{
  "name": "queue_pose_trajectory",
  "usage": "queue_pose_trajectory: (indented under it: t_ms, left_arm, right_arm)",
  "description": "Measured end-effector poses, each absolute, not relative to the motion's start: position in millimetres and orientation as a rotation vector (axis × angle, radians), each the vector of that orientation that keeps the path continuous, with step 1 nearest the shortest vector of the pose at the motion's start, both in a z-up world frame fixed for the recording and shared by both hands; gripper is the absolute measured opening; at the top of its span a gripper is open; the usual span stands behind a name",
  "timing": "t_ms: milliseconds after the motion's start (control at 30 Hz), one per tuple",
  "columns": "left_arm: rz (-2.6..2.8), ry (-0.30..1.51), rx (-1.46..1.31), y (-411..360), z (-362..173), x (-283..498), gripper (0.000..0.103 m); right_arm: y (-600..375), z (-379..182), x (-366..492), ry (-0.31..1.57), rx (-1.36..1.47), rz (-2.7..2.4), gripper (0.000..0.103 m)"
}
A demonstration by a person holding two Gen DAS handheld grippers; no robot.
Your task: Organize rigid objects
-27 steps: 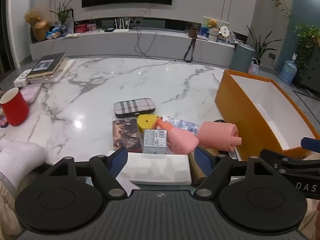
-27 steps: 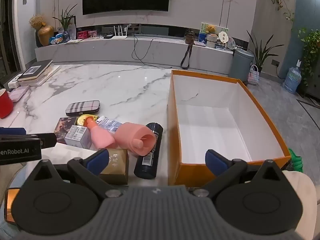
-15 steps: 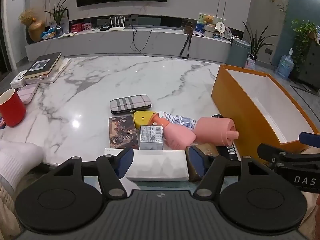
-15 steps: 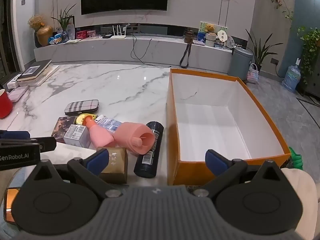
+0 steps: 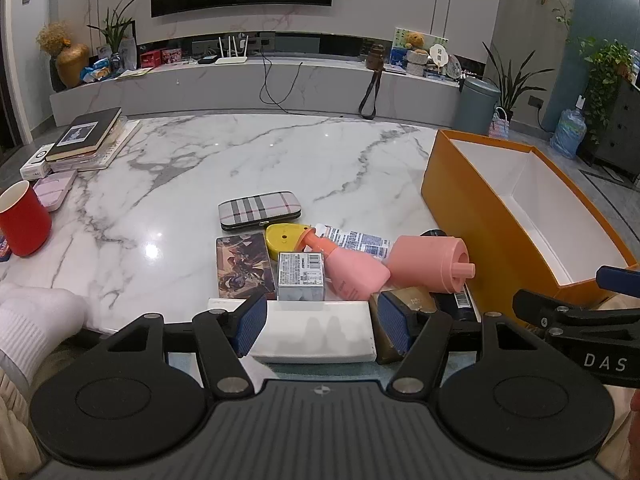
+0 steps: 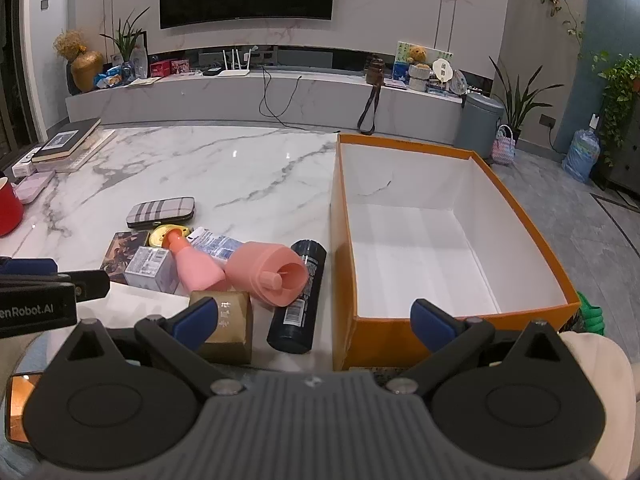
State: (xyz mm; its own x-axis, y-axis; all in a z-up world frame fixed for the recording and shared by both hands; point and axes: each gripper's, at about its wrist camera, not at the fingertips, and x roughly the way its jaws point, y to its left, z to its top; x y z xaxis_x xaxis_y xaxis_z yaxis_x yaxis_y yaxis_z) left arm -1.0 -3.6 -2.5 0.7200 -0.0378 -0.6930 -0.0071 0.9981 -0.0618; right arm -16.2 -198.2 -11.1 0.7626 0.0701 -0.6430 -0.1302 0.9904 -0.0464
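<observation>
A cluster of objects lies on the marble table: a white flat box point(image 5: 316, 332), a gold-brown box point(image 6: 228, 328), a pink bottle point(image 5: 352, 270), a pink cylinder point(image 5: 432, 264), a dark can point(image 6: 298, 296), a small grey carton point(image 5: 301, 276), a yellow disc point(image 5: 284, 238), a picture card point(image 5: 242, 266) and a plaid case point(image 5: 258, 210). My left gripper point(image 5: 322, 330) is open, its fingers either side of the white box. My right gripper point(image 6: 316, 320) is open and empty, near the front edge of the empty orange box point(image 6: 440, 328).
A red cup point(image 5: 22, 224), a pink case point(image 5: 54, 190) and stacked books point(image 5: 86, 138) sit at the table's left. The orange box point(image 5: 472, 208) stands at the right. A TV console runs along the back wall.
My left gripper has closed in slightly on the white box, its fingers now nearer the box's ends. The right gripper has barely moved.
</observation>
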Motion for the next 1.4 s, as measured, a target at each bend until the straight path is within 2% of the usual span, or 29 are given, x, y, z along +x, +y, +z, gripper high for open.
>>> queue_pose_trajectory:
  t_ms: [1400]
  left_arm:
    - [-0.043,0.798,-0.068,-0.5,-6.0,2.5,0.076]
  right_arm:
    - [-196.8,-17.9,-12.7,0.726,-0.079,0.123,0.101]
